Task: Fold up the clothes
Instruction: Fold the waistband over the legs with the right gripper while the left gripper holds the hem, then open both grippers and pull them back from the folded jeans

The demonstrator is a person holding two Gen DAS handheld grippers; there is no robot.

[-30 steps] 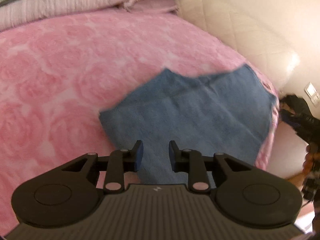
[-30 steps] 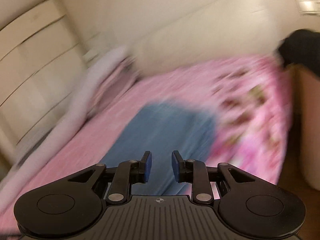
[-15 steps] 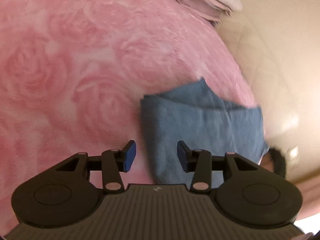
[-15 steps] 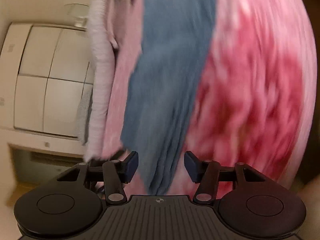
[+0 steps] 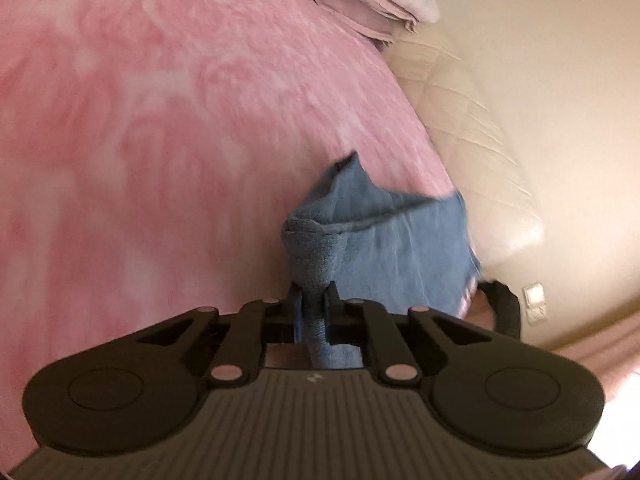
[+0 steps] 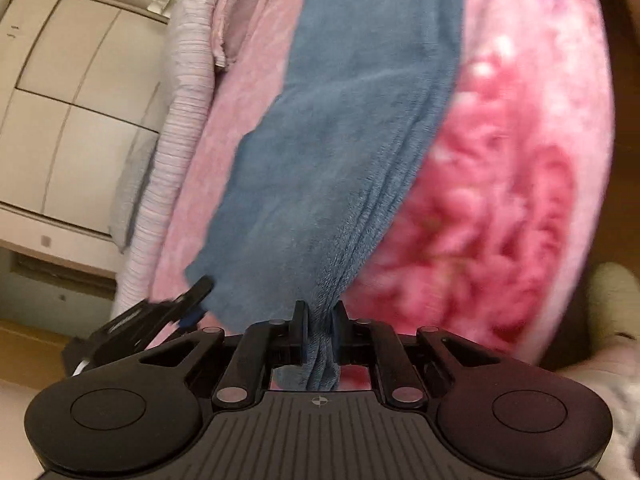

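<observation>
A blue fleecy cloth (image 5: pixel 400 248) lies on the pink bedspread (image 5: pixel 160 160), bunched up at its near corner. My left gripper (image 5: pixel 314 300) has that corner pinched between its jaws, which are still closing, and the fabric rises in a ridge from them. In the right wrist view the same cloth (image 6: pixel 340 140) stretches away up the bed, its near edge gathered into folds. My right gripper (image 6: pixel 320 312) is closing on those folds, pads pressing the fabric. The left gripper (image 6: pixel 176 308) shows low at the left, at the cloth's other near corner.
Folded pale bedding (image 5: pixel 372 4) is stacked at the far end of the bed, seen also as a striped pile (image 6: pixel 188 80). A cream quilted headboard (image 5: pixel 460 120) borders the bed. White wardrobe doors (image 6: pixel 60 100) stand beyond it. The bedspread's darker rose print (image 6: pixel 500 220) drops off at the right.
Both pairs of jaws, open and astride the cloth's near edge half a second ago, have closed on it. Both grippers came lower and closer, and the cloth bunches at each grip.
</observation>
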